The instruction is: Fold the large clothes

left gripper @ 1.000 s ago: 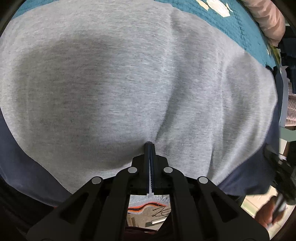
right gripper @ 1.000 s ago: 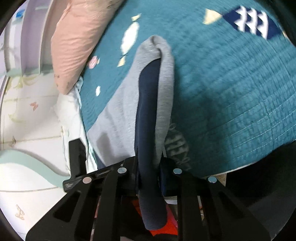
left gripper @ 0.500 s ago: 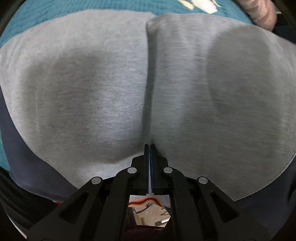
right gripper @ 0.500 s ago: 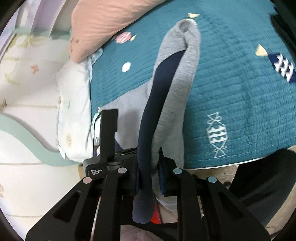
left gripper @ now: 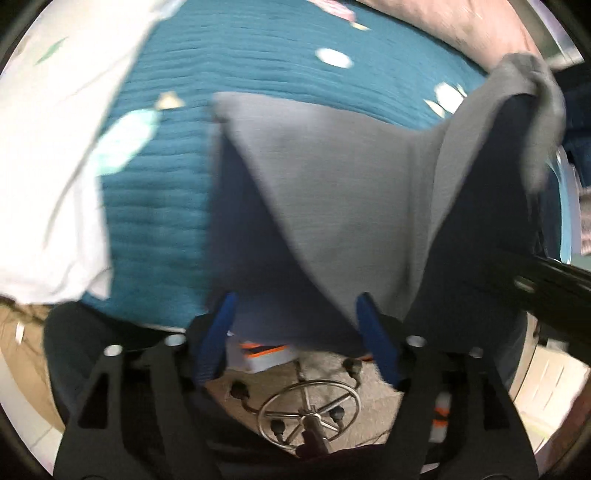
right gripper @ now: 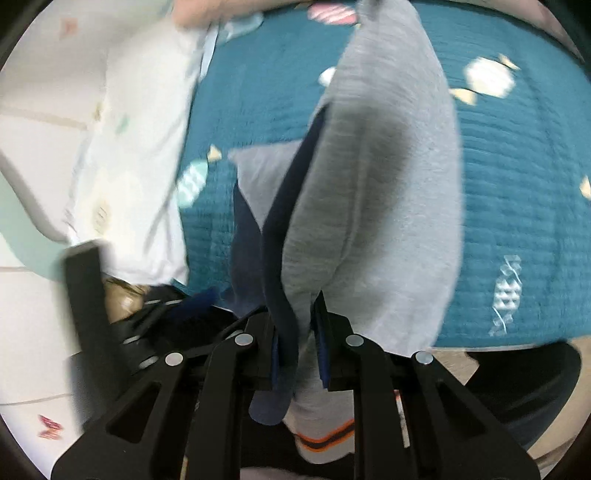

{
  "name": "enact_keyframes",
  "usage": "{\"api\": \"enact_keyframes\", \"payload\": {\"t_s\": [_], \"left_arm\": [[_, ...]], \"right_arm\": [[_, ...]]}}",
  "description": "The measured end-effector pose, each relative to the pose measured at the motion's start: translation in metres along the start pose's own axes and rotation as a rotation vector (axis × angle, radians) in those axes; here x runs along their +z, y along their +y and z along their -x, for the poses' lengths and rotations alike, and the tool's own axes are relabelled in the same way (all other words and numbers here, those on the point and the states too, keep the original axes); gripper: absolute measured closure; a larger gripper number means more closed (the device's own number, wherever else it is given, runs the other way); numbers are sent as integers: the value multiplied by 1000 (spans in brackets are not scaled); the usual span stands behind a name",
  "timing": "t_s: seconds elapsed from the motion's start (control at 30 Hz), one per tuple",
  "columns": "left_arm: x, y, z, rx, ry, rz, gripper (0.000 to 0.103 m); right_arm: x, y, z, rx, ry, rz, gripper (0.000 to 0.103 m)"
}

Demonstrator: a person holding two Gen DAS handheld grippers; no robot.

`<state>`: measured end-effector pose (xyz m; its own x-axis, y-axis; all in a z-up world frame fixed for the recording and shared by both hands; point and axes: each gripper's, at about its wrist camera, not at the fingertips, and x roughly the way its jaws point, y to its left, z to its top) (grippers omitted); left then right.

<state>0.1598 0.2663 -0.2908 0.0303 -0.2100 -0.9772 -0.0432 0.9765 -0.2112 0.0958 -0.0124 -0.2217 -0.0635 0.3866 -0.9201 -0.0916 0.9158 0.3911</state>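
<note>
The garment (right gripper: 369, 206), grey with navy panels, hangs lifted over the teal quilt (right gripper: 517, 177), pinched at one end by the right gripper (right gripper: 297, 332). Its jaws stand narrow, pressing a bunched fold of grey and navy cloth between the blue pads (right gripper: 322, 350); a navy flap and an orange-striped hem dangle below them, toward six o'clock in the right wrist view. From there the cloth rises toward twelve o'clock, well above the bed.

The left gripper (left gripper: 295, 339) has its jaws opening, already wide. The cloth's lower edge droops just above and between the blue fingers (left gripper: 218, 336), and it looks free of both pads, though blur makes that hard to swear to. In the left view the garment spreads like a tent, one corner at eleven o'clock over the quilt, another pulled up toward two o'clock.

A white pillow (left gripper: 55, 166) lies at nine to ten o'clock on the quilt. A pink pillow (left gripper: 461, 29) sits at one o'clock. Below the left gripper, at six o'clock, a chrome chair base (left gripper: 308, 413) shows on the floor.
</note>
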Motion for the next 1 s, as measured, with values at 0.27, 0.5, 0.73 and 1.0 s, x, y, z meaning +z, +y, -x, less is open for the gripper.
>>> {"api": "enact_keyframes", "payload": {"t_s": [0.27,0.5,0.73,1.0], "left_arm": [[-23,84,6,52,23,144,18],[-32,110,1,42,52,186,18],[-16,89,14,88,6,129,18],[3,41,31,-56,-124,41,13]], "right_arm": [[27,60,-102,-109,140,66,87],[28,71,-111,75,155,131,33],[22,59,-19,127,-66,126,17],[-18,-13,21,-91,-303,-1,12]]}}
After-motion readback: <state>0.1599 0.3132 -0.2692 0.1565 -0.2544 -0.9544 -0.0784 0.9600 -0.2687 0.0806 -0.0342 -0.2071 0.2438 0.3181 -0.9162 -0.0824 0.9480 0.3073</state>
